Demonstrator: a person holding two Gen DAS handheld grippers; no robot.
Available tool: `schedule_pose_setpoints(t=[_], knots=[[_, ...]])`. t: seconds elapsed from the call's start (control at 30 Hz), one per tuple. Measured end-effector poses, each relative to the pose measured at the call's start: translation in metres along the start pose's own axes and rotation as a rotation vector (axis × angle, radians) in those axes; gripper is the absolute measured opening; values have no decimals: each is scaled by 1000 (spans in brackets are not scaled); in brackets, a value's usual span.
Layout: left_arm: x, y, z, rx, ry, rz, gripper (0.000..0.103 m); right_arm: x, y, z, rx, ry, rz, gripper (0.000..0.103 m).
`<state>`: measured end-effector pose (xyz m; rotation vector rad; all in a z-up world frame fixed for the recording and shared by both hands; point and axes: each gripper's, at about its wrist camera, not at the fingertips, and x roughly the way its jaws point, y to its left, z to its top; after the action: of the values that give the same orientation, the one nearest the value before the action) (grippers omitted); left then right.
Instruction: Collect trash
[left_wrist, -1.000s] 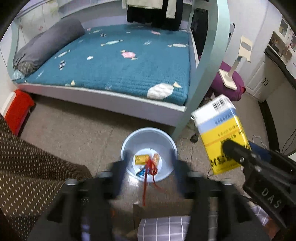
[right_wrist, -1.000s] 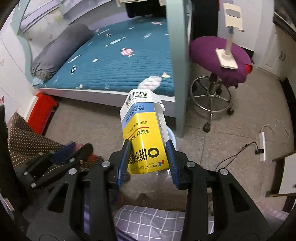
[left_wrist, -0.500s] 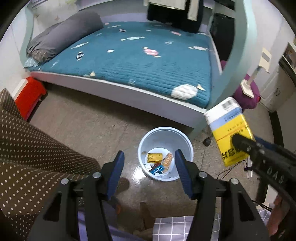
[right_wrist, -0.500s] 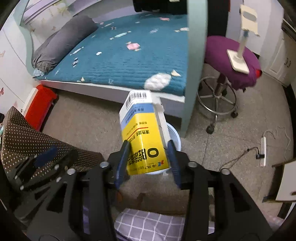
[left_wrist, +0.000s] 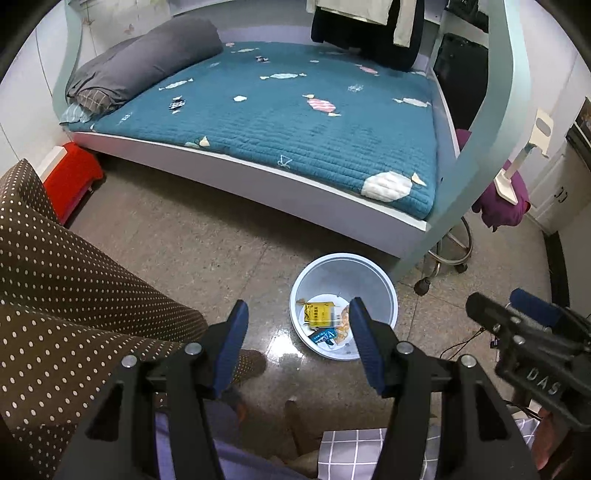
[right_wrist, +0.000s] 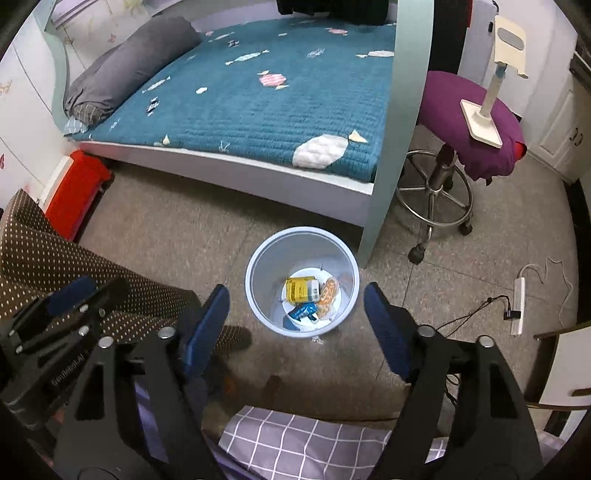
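Pale blue plastic forms the round trash bin (right_wrist: 302, 282), which stands on the speckled stone floor (right_wrist: 184, 229) just beside the bed (right_wrist: 258, 103) post. Inside it lie a yellow box (right_wrist: 302, 290), a blue wrapper (right_wrist: 303, 312) and an orange wrapper (right_wrist: 328, 297), so part of the collecting looks done. No loose trash shows on the floor in either view, so what is left, if anything, lies out of sight.

Both tools are empty. The right hand-held gripper (right_wrist: 295, 317) hangs above the bin with its blue-padded fingers spread wide apart, nothing between them. The left hand-held gripper (left_wrist: 297, 338) is likewise spread, hovering near the bin's left side.

Textures differ sharply: the bin is smooth and glossy, the wrappers crinkled film, the box flat card with printed faces. A quilted teal blanket covers the bed, a brown dotted cloth (left_wrist: 66, 295) drapes at left, and a purple stool (right_wrist: 469, 122) stands on a chrome wheeled base.
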<state>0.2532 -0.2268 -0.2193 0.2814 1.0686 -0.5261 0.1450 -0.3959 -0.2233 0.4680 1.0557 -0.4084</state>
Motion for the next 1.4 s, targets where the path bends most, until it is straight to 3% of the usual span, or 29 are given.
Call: schedule_pose_setpoints(t=[0.27,0.7,1.2,1.4], knots=[[-16,6,-3,2,-25,-10,56,-12,14,-1,-29,-13,16,71],[-71,33,-3,-30,-144,34,61,-55,54,0,-95,-101,60,71],[-144,89,-21,-125,-241,99,66,-108,131,-2,-244,-209,170,72],[-173,124,-34,-199,-286,161,69,-119,167,-6,-319,-224,223,74]])
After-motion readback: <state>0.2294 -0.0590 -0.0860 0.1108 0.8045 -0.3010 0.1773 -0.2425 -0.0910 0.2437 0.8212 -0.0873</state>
